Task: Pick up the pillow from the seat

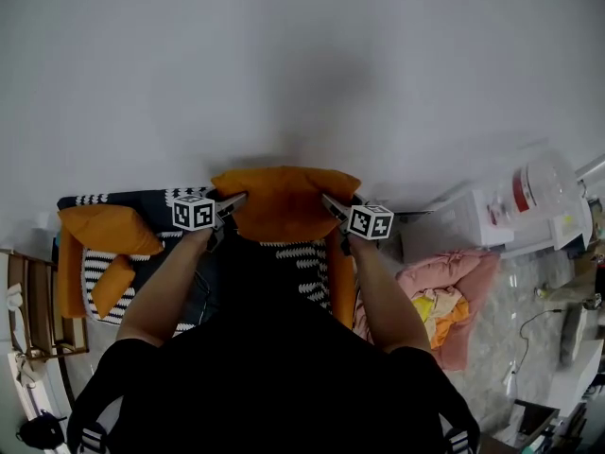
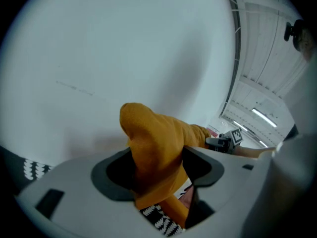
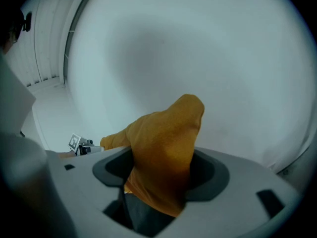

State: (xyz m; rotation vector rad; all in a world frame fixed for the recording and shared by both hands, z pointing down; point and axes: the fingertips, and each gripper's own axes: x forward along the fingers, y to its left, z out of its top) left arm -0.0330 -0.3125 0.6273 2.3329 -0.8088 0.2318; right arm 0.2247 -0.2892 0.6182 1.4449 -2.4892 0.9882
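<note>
- The grasp-and-lift step is judged to be in hand; the orange pillow (image 1: 284, 203) is held by two opposite corners over the back edge of the seat (image 1: 302, 258), toward its right end, with the white wall (image 1: 284, 64) behind it.
- The left gripper (image 1: 236, 201) is clamped on the pillow's left corner and the right gripper (image 1: 331, 204) on its right corner; in both gripper views the fabric is seen bunched and pinched between the fingers (image 2: 111, 177), so neither pair is spread or empty.
- Whether the pillow's lower edge is clear of the seat cannot be told; it is hidden by the person's arms and body.
- The next move is judged to call for an even raise of both grippers with the pinch kept firm; only corners are gripped, and soft fabric could slip out.
- Only the head view shows the whole pillow, the orange cushions (image 1: 109, 230) at the seat's left end, and the pink fabric (image 1: 444, 287) on the floor past its right end.
- Only the gripper views show the pinch itself; the left gripper view also shows the black-and-white patterned cover (image 2: 161, 222) below the fingers, and in each view the other gripper is seen across the pillow.
</note>
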